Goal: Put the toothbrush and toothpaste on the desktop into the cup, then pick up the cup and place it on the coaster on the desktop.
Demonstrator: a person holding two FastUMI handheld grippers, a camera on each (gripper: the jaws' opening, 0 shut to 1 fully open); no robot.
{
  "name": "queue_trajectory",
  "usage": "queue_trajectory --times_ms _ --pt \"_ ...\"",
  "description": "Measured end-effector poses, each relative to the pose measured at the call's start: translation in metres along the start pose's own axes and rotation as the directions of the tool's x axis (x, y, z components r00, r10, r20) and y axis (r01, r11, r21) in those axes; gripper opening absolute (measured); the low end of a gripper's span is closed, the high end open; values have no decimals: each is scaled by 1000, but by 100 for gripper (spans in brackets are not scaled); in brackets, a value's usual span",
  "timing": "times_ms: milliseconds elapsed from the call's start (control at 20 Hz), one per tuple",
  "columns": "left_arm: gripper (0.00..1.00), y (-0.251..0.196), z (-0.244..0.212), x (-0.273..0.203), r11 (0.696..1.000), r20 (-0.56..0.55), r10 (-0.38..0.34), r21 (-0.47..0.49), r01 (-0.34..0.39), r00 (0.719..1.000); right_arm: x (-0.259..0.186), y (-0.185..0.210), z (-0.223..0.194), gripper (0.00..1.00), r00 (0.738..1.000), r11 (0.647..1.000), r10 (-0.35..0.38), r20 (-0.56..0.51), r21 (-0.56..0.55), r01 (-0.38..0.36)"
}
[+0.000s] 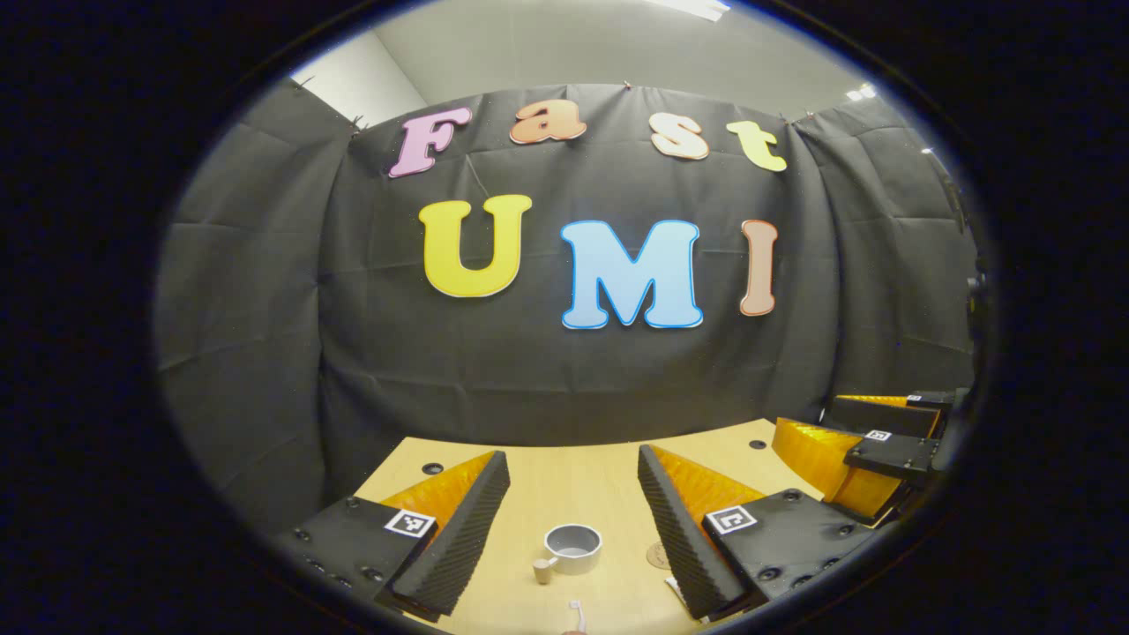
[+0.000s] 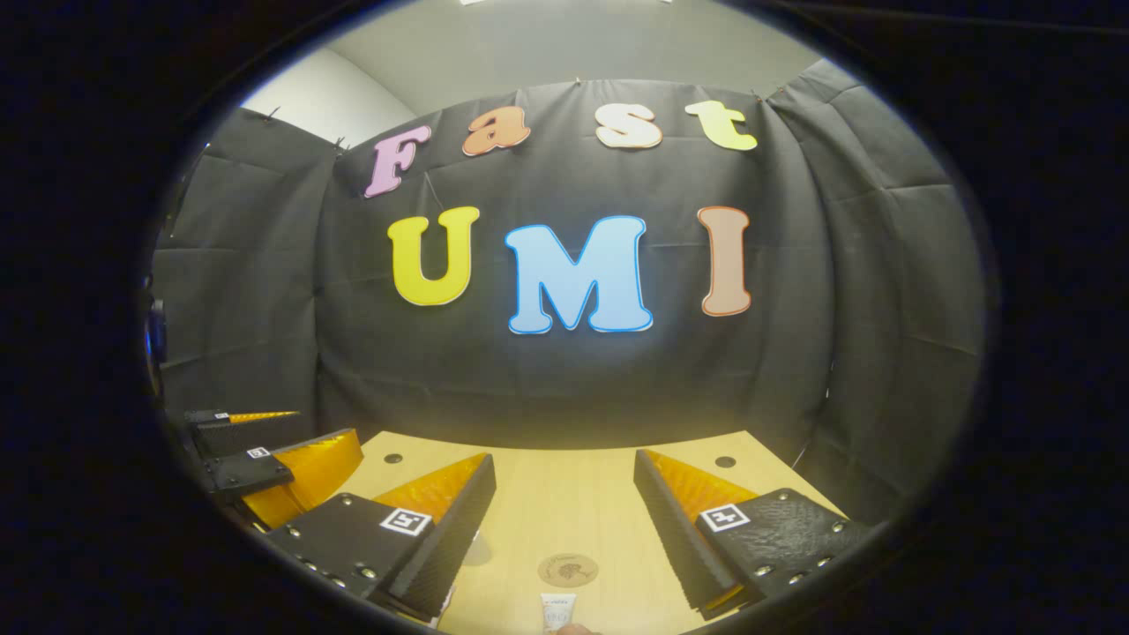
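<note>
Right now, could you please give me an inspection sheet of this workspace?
Surface: light wooden desktop, round holes near the far edge.
Job's things: grey cup with wooden handle upright, nothing visibly inside; white toothbrush lying nearer than the cup; white toothpaste tube just before the round brown coaster, which is bare.
Clutter: nothing seen.
Grippers: left hand-held gripper open, holding nothing; right hand-held gripper open, holding nothing.
Cables: nothing seen.
Surroundings: black cloth wall behind the desktop.

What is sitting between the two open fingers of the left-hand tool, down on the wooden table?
In the left gripper view, a cup stands on the table between the left gripper fingers, untouched; a toothbrush lies nearer the camera.
</note>
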State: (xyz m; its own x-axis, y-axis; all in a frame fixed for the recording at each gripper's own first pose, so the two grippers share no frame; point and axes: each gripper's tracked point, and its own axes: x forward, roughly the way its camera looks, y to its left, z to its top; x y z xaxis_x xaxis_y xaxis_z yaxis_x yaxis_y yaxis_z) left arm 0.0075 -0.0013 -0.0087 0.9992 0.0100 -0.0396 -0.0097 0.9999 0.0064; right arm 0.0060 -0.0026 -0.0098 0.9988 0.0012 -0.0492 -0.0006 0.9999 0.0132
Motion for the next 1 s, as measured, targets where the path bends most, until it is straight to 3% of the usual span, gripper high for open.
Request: queue_trajectory --times_ms 250,400,450,500,700,750,800,1000 --pt "100 -3 -17 10 1000 -47 -4 -2 4 999 6 1 -17 94 998 1000 3 -61 3 -3" --pt "100 -5 -46 16 1000 -113 -9 3 10 994 10 0 -43 95 990 1000 7 -144 4 -6" --pt "96 -5 -60 15 1000 -139 -14 -2 14 990 10 0 -54 95 984 1000 11 -180 9 -10" --pt "100 -6 -75 15 1000 -170 -18 -5 18 985 11 0 -66 95 976 1000 11 -220 15 -9" --pt "100 -4 -137 12 1000 -294 -23 -14 20 955 10 1 -124 95 923 999 27 -384 40 -13" --pt "96 -3 -151 11 1000 -324 -24 -13 21 946 9 1 -140 95 905 999 33 -423 48 -14" --pt "100 -1 -166 9 1000 -353 -22 -10 20 935 8 3 -153 95 887 998 40 -460 56 -16" --pt "96 -2 -229 3 1000 -468 -28 -20 21 883 0 5 -213 95 807 997 67 -587 75 -28"
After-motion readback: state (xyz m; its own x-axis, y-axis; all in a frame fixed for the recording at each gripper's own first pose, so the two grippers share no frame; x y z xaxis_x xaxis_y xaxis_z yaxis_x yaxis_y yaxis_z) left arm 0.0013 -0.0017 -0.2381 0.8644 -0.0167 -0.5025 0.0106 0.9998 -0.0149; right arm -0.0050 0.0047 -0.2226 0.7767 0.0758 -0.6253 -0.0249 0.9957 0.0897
